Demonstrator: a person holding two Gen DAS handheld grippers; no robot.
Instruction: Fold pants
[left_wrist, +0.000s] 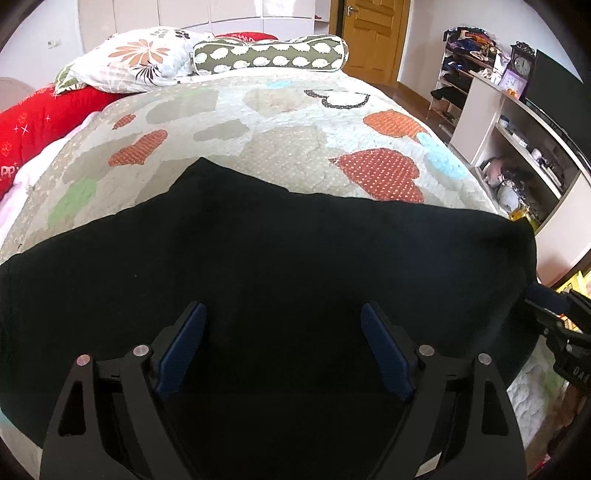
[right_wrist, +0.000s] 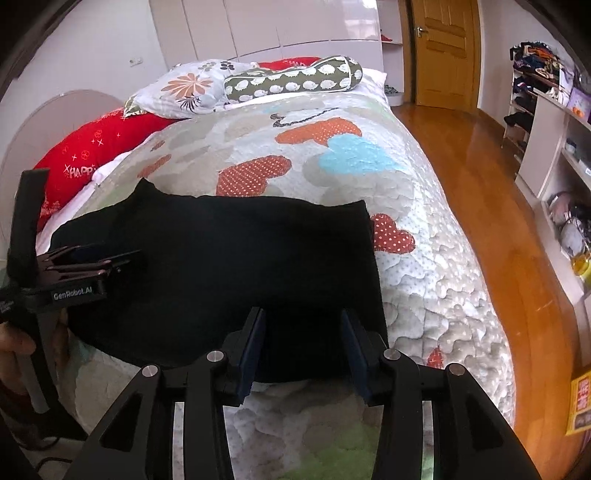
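Observation:
The black pants (left_wrist: 280, 258) lie flat across the quilted bed (left_wrist: 280, 122), as a wide dark slab. They also show in the right wrist view (right_wrist: 229, 258). My left gripper (left_wrist: 282, 317) is open and empty, low over the pants' near part. It shows from the side in the right wrist view (right_wrist: 96, 258), at the pants' left end. My right gripper (right_wrist: 303, 325) is open and empty, over the near right edge of the pants. Its tip shows in the left wrist view (left_wrist: 546, 295) at the pants' right edge.
Pillows (right_wrist: 192, 88) and a spotted bolster (right_wrist: 295, 79) lie at the head of the bed. A red cushion (right_wrist: 85, 155) lies on the left side. A shelf unit (right_wrist: 554, 155) and wood floor (right_wrist: 480, 184) are to the right. A door (right_wrist: 443, 51) is at the back.

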